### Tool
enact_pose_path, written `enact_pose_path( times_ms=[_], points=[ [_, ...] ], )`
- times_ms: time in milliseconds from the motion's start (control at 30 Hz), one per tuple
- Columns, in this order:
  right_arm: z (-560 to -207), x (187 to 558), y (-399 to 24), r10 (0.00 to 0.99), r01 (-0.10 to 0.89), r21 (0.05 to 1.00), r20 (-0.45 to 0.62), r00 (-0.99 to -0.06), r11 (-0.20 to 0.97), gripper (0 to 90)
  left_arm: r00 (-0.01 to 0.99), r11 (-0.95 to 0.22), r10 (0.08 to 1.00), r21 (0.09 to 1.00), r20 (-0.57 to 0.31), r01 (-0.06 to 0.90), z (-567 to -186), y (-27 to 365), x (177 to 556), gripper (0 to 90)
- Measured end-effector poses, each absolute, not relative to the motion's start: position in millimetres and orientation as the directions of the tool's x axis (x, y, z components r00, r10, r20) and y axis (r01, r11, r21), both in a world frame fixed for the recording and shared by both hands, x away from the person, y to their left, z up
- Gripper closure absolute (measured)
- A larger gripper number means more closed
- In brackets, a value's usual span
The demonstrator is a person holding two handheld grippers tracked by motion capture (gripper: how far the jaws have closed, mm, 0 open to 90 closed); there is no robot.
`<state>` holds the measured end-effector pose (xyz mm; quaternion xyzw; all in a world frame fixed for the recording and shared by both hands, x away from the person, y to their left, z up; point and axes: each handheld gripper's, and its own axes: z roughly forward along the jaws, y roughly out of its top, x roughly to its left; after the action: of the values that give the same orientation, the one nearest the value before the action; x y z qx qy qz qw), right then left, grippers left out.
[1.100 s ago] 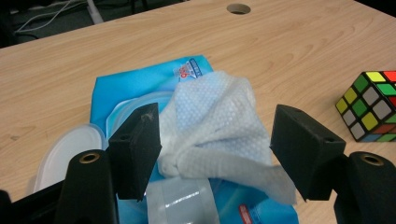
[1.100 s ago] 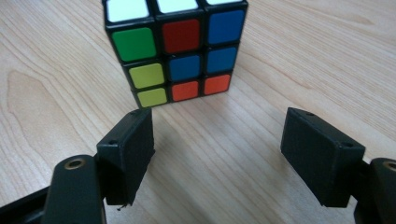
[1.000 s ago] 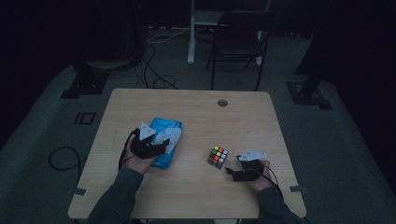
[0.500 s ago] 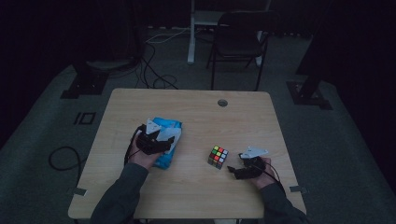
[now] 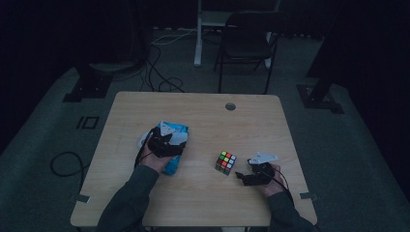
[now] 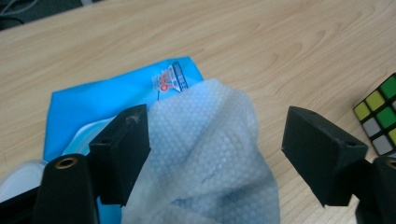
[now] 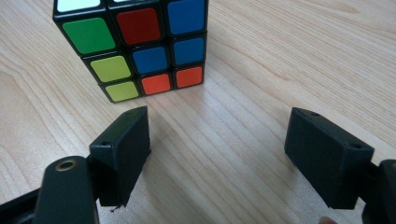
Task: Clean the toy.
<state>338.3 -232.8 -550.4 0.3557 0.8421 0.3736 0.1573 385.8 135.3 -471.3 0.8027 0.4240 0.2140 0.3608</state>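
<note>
A blue wet-wipe pack [image 6: 93,107] lies on the wooden table [image 5: 193,106], left of centre. A white dimpled wipe [image 6: 210,140] stands up out of it between the jaws of my left gripper [image 6: 217,158]. Those jaws stand wide and have just been opening; the wipe brushes one pad and the other is clear of it. In the high view the left gripper [image 5: 169,141] sits over the pack [image 5: 180,129]. A scrambled puzzle cube [image 7: 140,46] rests just ahead of my right gripper [image 7: 217,156], whose jaws have just widened a little and hold nothing. The right gripper [image 5: 244,177] sits low, right of the cube [image 5: 226,162].
The pack's white lid [image 6: 14,179] is flipped open at its near end. A cable hole [image 5: 230,106] sits near the table's far edge. A dark chair [image 5: 246,43] and floor cables [image 5: 159,72] lie beyond the table. Bare wood surrounds the cube.
My left hand has shifted a little right and away over the blue pack. The right hand and the cube have stayed where they were.
</note>
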Motion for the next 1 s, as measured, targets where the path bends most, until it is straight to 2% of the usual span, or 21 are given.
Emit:
enact_pose_path(
  times_ms=[100,300,467,500,533,833,1000],
  points=[
    [-550.3,337.7,-232.8,0.718,0.483,0.741,0.001,-0.696,0.467,23.0,0.554,-0.390,0.832,0.747,0.036,0.538,-476.1,134.7,386.5,19.2],
    [-550.3,336.9,-232.9,0.719,0.483,0.742,0.001,-0.695,0.465,23.6,0.535,-0.407,0.843,0.717,0.057,0.565,-483.5,135.8,387.7,19.5],
    [-550.3,336.9,-232.8,0.719,0.483,0.742,0.001,-0.695,0.465,23.7,0.528,-0.401,0.848,0.711,0.049,0.577,-486.0,139.3,387.2,32.1],
    [-550.3,336.9,-232.8,0.719,0.483,0.742,0.001,-0.695,0.465,23.7,0.522,-0.388,0.852,0.716,0.038,0.581,-484.7,141.8,386.8,32.1],
    [-550.2,336.7,-232.8,0.719,0.483,0.742,0.002,-0.695,0.465,24.0,0.523,-0.387,0.852,0.715,0.035,0.582,-483.6,143.0,386.7,38.8],
    [-550.2,336.5,-232.8,0.719,0.483,0.742,0.002,-0.695,0.465,24.3,0.516,-0.377,0.855,0.731,0.040,0.568,-476.3,145.9,383.4,63.8],
    [-550.2,336.3,-232.8,0.720,0.483,0.743,0.002,-0.694,0.464,24.5,0.512,-0.373,0.858,0.732,0.039,0.570,-474.1,144.9,383.0,71.8]
  ],
)
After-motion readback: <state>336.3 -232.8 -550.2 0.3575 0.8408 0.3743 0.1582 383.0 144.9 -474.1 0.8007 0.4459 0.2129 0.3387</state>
